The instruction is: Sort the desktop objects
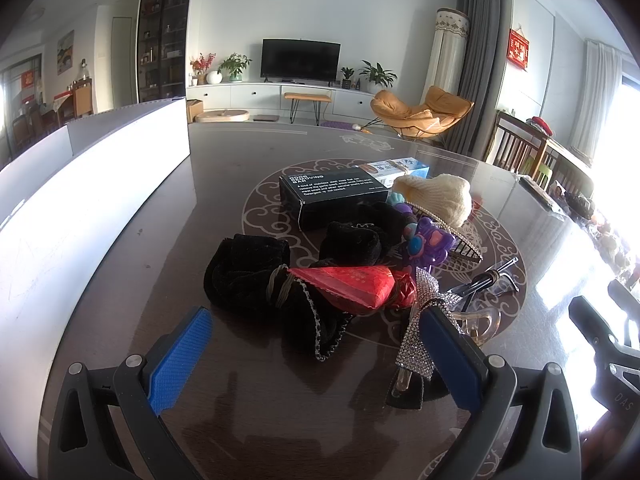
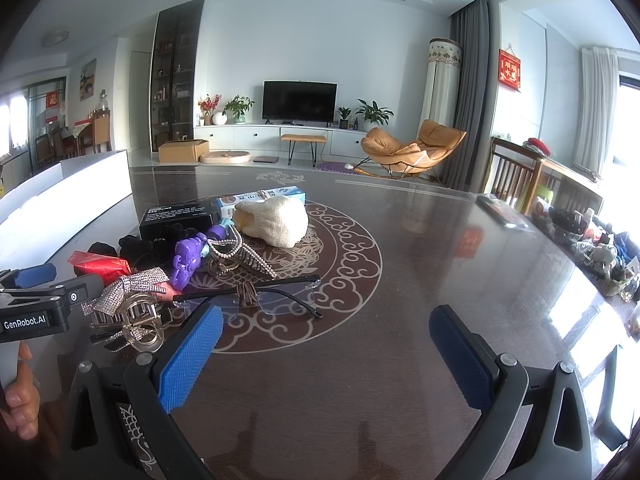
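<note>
A pile of small objects lies on the dark round table [image 1: 248, 160]. In the left wrist view I see black velvet scrunchies [image 1: 248, 272], a red packet [image 1: 348, 286], a purple toy [image 1: 426, 242], a cream knitted hat [image 1: 440, 196], a black box [image 1: 332, 196] and a rhinestone bow clip [image 1: 420, 328]. My left gripper [image 1: 316, 344] hovers open just before the scrunchies and the bow. In the right wrist view, glasses [image 2: 256, 296] lie ahead of my open right gripper [image 2: 328, 344], with a clear claw clip [image 2: 136, 324] to its left. Nothing is between either pair of fingers.
A white open box [image 1: 100, 168] stands on the table's left side. A blue-white carton [image 2: 260, 198] lies behind the hat. A remote-like object [image 2: 500, 212] and cluttered baskets [image 2: 600, 256] sit at the right edge. A hand [image 2: 20, 396] holds the left gripper's handle.
</note>
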Available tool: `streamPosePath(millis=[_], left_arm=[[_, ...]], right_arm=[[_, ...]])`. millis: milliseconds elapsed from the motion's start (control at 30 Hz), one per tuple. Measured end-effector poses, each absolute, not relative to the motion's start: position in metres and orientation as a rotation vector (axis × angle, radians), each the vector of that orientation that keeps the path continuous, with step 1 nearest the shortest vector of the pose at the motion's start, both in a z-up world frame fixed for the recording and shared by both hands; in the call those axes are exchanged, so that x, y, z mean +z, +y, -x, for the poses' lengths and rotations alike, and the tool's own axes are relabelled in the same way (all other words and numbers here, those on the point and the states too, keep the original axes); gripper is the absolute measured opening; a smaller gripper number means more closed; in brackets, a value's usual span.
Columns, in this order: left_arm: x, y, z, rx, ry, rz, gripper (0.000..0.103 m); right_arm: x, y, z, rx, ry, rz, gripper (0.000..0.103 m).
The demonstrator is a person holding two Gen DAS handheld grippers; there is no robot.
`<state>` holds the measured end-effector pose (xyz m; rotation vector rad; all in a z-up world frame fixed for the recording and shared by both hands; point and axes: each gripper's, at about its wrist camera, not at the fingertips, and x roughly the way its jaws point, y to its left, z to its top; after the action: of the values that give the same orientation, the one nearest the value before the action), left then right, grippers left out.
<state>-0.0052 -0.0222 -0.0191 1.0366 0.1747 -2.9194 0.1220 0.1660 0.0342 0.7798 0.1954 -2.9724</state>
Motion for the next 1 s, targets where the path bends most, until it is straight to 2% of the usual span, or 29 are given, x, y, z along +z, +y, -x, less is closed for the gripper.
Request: streamPosePath(millis=[733, 933, 1000], left_arm=[[-0.019, -0.027, 0.006, -2.923, 0.186, -1.038, 0.103], [-0.023, -0.033, 0.004, -2.930, 0.292, -1.095, 0.103], [-0.023, -0.037, -0.005, -2.929, 0.246, -1.143, 0.103]], right_arm=[[0.034, 0.165, -0.122, -2.972, 0.191, -0.783, 0.103], [0.032, 0.165, -0.118, -2.962, 0.172, -0.800, 0.103], [0.031, 0.165, -0.117, -2.952, 0.173, -0.808, 0.103]])
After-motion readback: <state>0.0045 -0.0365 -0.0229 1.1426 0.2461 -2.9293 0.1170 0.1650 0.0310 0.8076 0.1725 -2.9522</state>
